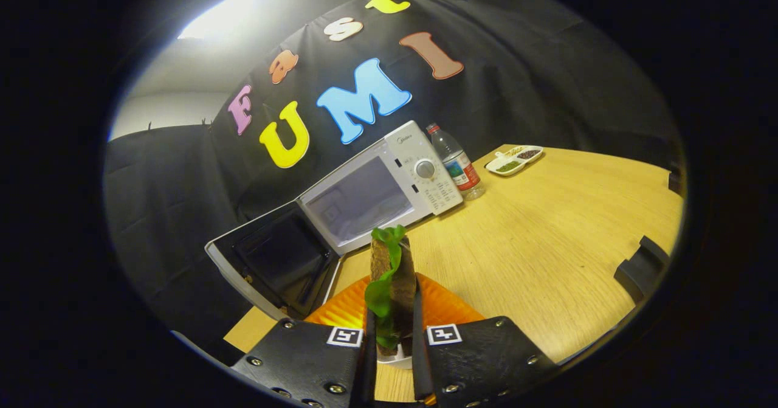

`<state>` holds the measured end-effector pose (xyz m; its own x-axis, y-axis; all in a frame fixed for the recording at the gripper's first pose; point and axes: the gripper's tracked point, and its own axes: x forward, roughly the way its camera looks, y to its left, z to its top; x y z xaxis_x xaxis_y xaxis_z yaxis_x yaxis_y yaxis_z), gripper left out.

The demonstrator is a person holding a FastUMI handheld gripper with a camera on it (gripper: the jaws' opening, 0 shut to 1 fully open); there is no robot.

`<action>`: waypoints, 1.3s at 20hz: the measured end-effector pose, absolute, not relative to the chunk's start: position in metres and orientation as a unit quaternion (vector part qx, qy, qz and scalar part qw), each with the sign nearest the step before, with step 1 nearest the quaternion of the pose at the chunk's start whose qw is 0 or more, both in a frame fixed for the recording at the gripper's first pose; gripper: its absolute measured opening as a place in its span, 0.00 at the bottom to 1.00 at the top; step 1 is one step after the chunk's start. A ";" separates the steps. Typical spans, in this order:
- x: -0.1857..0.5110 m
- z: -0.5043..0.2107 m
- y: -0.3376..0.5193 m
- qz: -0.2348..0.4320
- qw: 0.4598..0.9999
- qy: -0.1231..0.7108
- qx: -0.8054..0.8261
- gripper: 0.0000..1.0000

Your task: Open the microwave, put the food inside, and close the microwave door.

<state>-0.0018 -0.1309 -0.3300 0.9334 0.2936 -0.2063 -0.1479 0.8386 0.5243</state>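
A white microwave point(389, 183) stands on the wooden table point(547, 244) beyond my fingers, tilted in the view. Its door point(273, 262) hangs wide open to the left, and the pale cavity point(358, 198) shows inside. My gripper point(392, 311) is shut on the food, a sandwich point(395, 274) of brown bread with green lettuce, held on edge between both fingers. Under the sandwich lies an orange ribbed plate point(450, 311), just ahead of the fingers. The sandwich's lower end is hidden between the fingers.
A water bottle point(457, 162) stands right beside the microwave's control panel. Past it, a white divided dish point(515, 160) with small foods sits near the table's far edge. A dark object point(641, 268) rests at the table's right side.
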 end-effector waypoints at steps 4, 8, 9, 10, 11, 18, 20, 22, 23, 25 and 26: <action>0.003 -0.313 -0.120 0.129 0.944 0.147 0.265 0.24; 0.030 -0.283 -0.109 0.128 0.960 0.120 0.217 0.24; 0.040 -0.278 -0.103 0.131 0.962 0.118 0.209 0.24; 0.051 -0.272 -0.098 0.136 0.963 0.118 0.201 0.24; 0.062 -0.269 -0.092 0.139 0.965 0.119 0.189 0.24; 0.155 -0.258 -0.052 0.149 0.969 0.138 0.143 0.24; 0.179 -0.260 -0.041 0.149 0.966 0.147 0.150 0.24; 0.203 -0.259 -0.035 0.141 0.969 0.145 0.144 0.24; 0.213 -0.262 -0.030 0.141 0.968 0.148 0.145 0.24; 0.231 -0.264 -0.016 0.145 0.966 0.150 0.152 0.24; 0.241 -0.264 -0.011 0.143 0.967 0.146 0.149 0.24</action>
